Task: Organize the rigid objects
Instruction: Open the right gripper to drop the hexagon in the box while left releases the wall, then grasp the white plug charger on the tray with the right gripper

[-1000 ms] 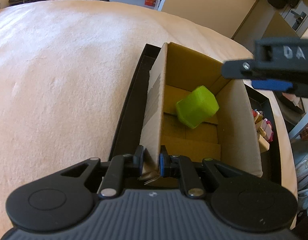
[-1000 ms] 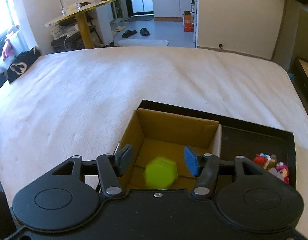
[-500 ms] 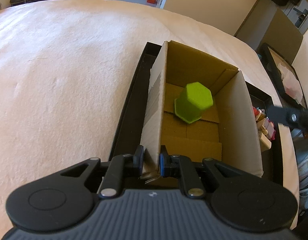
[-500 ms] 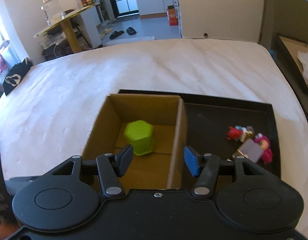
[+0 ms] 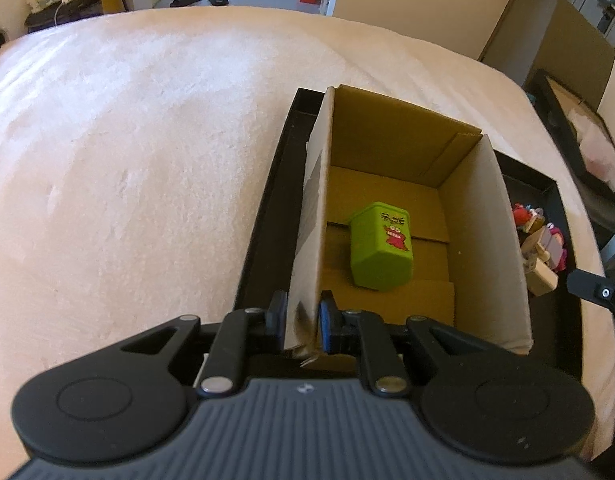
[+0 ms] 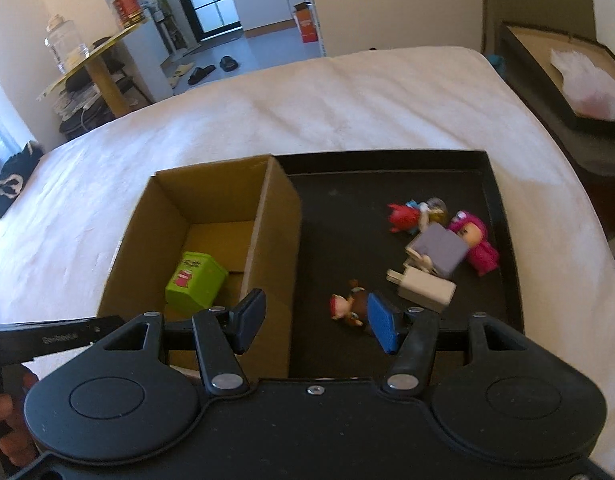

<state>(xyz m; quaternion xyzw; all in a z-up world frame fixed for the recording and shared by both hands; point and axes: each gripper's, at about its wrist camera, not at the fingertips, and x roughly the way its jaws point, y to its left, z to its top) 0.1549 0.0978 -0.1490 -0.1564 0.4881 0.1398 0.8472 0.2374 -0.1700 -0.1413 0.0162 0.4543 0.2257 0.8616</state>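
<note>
A green hexagonal container (image 5: 381, 254) with a red cartoon monster printed on its side lies tipped over on the floor of the open cardboard box (image 5: 483, 236), touching neither gripper. Your left gripper (image 5: 302, 322) is clenched on the box's left wall at its near corner, one pad (image 5: 278, 314) outside the wall and the blue one inside. Your right gripper (image 6: 313, 326) is released, with a wide gap between its pads (image 6: 381, 328) and nothing in them; it hovers over the near part of the black tray (image 6: 491, 184), just right of the box. In the right wrist view a small brown and red figurine (image 6: 349, 308) shows on the tray floor beside the blue pad and partly behind it. Farther out on the tray sit a white block (image 6: 425, 290), a lilac block (image 6: 441, 250), a pink hooded figure (image 6: 477, 244) and a red figure (image 6: 403, 218) in a loose cluster, some touching. The box stands in the left part of the tray, and the tray rests on a pale, fuzzy bed cover (image 5: 127, 152). Beyond the bed are a doorway, slippers (image 6: 203, 72) on the floor and a side table with a glass jar (image 6: 65, 48).
</note>
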